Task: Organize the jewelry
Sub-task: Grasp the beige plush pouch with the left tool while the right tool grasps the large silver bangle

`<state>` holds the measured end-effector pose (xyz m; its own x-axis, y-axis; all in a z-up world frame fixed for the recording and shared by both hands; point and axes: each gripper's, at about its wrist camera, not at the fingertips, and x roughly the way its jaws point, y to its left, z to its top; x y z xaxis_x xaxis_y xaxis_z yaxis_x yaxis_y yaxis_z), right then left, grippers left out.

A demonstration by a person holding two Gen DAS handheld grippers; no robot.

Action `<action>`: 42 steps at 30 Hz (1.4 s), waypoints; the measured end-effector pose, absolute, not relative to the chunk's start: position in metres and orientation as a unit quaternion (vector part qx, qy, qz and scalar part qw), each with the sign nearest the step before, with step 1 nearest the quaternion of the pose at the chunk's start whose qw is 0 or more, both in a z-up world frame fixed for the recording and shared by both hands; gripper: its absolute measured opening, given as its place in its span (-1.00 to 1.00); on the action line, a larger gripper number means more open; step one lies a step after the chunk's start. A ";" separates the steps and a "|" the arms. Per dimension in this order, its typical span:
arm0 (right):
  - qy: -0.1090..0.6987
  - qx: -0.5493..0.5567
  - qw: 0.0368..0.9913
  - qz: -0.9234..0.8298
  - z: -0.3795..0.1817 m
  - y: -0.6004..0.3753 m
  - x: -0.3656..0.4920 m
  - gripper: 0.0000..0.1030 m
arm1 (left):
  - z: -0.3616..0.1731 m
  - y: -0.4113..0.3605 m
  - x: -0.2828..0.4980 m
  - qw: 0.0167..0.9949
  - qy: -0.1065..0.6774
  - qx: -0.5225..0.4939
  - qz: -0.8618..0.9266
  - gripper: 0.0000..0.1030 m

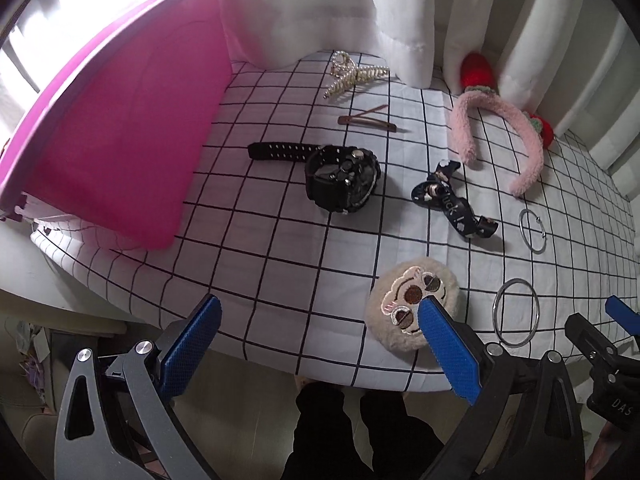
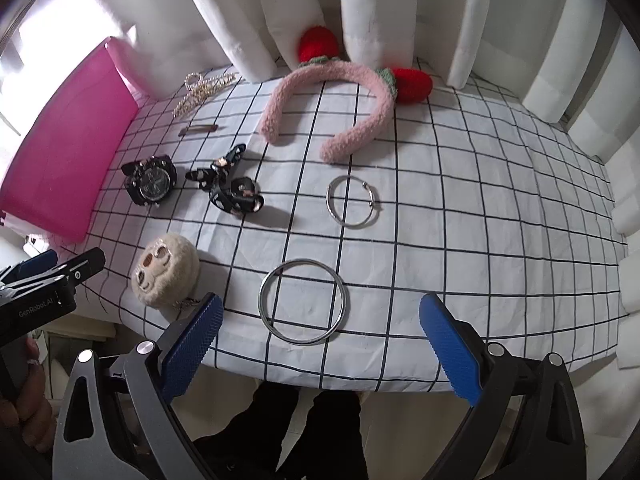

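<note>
White curtains [image 2: 400,8] behind table; black-grid white cloth [image 2: 460,240] covering tabletop

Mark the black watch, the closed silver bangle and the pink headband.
black watch [image 2: 152,185]: right wrist view, on its dial.
closed silver bangle [image 2: 262,294]: right wrist view, on its left rim.
pink headband [image 2: 332,69]: right wrist view, top of its arch.

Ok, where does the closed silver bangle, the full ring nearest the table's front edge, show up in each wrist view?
Left wrist view: the closed silver bangle lies low on the right, just right of the fluffy round plush.
Right wrist view: the same bangle lies low and central, between the open right gripper fingers.
Shared landmark: the plush sits directly to its left in both views.
</note>
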<state>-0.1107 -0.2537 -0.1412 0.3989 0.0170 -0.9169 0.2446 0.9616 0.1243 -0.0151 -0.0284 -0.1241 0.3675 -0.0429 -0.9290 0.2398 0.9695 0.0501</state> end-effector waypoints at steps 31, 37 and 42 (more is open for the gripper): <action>0.548 0.041 0.834 -0.041 -0.214 -0.229 -0.098 0.83 | -0.182 -0.078 -0.025 0.825 0.536 0.104 -0.147 0.88; 0.540 0.037 0.840 -0.040 -0.214 -0.231 -0.096 0.83 | -0.197 -0.076 -0.018 0.818 0.551 0.101 -0.132 0.88; 0.525 0.026 0.850 -0.032 -0.215 -0.230 -0.096 0.83 | -0.206 -0.074 -0.017 0.818 0.552 0.093 -0.134 0.89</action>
